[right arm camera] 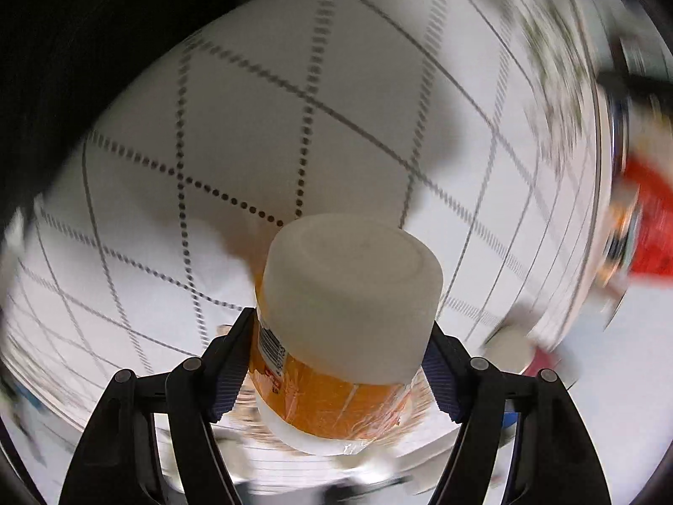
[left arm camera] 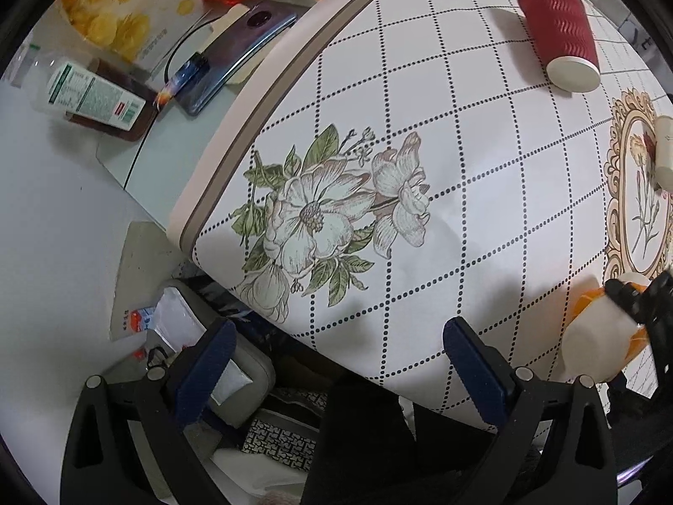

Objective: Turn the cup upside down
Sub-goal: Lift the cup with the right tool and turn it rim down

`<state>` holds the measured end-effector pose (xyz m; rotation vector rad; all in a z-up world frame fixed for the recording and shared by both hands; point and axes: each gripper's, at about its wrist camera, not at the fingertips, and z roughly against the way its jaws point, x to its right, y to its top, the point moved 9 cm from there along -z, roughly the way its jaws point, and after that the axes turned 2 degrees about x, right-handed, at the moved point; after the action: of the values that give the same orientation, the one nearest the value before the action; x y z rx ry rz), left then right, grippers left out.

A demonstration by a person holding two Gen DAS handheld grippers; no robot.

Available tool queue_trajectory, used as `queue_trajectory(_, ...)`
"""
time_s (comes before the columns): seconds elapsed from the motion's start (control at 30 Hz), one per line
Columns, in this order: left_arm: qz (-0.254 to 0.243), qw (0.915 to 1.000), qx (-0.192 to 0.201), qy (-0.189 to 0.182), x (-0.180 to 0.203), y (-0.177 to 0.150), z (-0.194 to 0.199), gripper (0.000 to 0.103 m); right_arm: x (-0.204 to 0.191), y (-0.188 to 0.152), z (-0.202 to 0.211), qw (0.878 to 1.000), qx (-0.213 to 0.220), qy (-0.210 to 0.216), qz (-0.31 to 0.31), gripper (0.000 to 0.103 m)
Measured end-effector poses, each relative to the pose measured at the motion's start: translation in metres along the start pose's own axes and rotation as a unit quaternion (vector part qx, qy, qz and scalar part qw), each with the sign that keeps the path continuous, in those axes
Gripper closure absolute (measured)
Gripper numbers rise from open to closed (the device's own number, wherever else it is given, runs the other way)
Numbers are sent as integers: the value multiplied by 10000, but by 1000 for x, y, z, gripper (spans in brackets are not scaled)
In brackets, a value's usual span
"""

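Note:
My right gripper (right arm camera: 336, 362) is shut on a white cup with an orange wrapper (right arm camera: 349, 320) and holds it in the air above the tablecloth, its flat base toward the camera. The same cup (left arm camera: 597, 336) shows at the right edge of the left wrist view, held by black fingers (left arm camera: 647, 299). My left gripper (left arm camera: 336, 362) is open and empty over the table's near edge. A red ribbed paper cup (left arm camera: 559, 29) lies on its side at the far right of the table.
The round table (left arm camera: 483, 231) has a white cloth with dotted grid and flower prints. A cream cup (left arm camera: 665, 151) stands at the right edge. A phone (left arm camera: 235, 54), a bottle (left arm camera: 88, 92) and snack bags (left arm camera: 126, 12) lie on a side surface at the left.

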<state>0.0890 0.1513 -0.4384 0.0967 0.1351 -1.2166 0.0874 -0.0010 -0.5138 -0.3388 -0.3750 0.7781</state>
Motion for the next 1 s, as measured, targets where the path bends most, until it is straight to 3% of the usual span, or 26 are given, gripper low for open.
queue_trajectory(0.1,-109,9999,46,4,7,5,4,2,10,-10,-2,9938,-126,406,-1028,28)
queue_trajectory(0.17,-176,9998,68,-2,10,6,5,2,16,-20,-5,9811,-242,738,-1772,28)
queue_trajectory(0.37,-394,9991,144,-15,24,10,11,2,13,-60,-18,9106,-586,1692,-3724,28)
queue_trajectory(0.5,-544,9983,190,-17,33,12,15,2,2,-84,-22,8392,-636,2408,-4834,28)
queue_trajectory(0.6,-632,9978,208,-31,42,12,18,2,-5,-95,-27,7934,-657,2843,-5343,28)
queue_trajectory(0.7,-716,9972,221,-35,47,13,17,2,-17,-104,-34,7356,-722,3355,-5841,28)
queue_trajectory(0.77,-760,9968,226,-40,51,13,18,2,-24,-109,-40,7047,-777,3594,-6068,28)
queue_trajectory(0.83,-795,9966,232,-41,53,13,18,2,-32,-113,-45,6614,-807,3872,-6373,28)
queue_trajectory(0.93,-837,9962,227,-35,55,12,18,2,-37,-123,-56,6099,-825,4116,-6722,28)
queue_trajectory(1.0,-860,9960,221,-28,56,11,17,2,-39,-127,-62,5890,-830,4190,-6860,28)
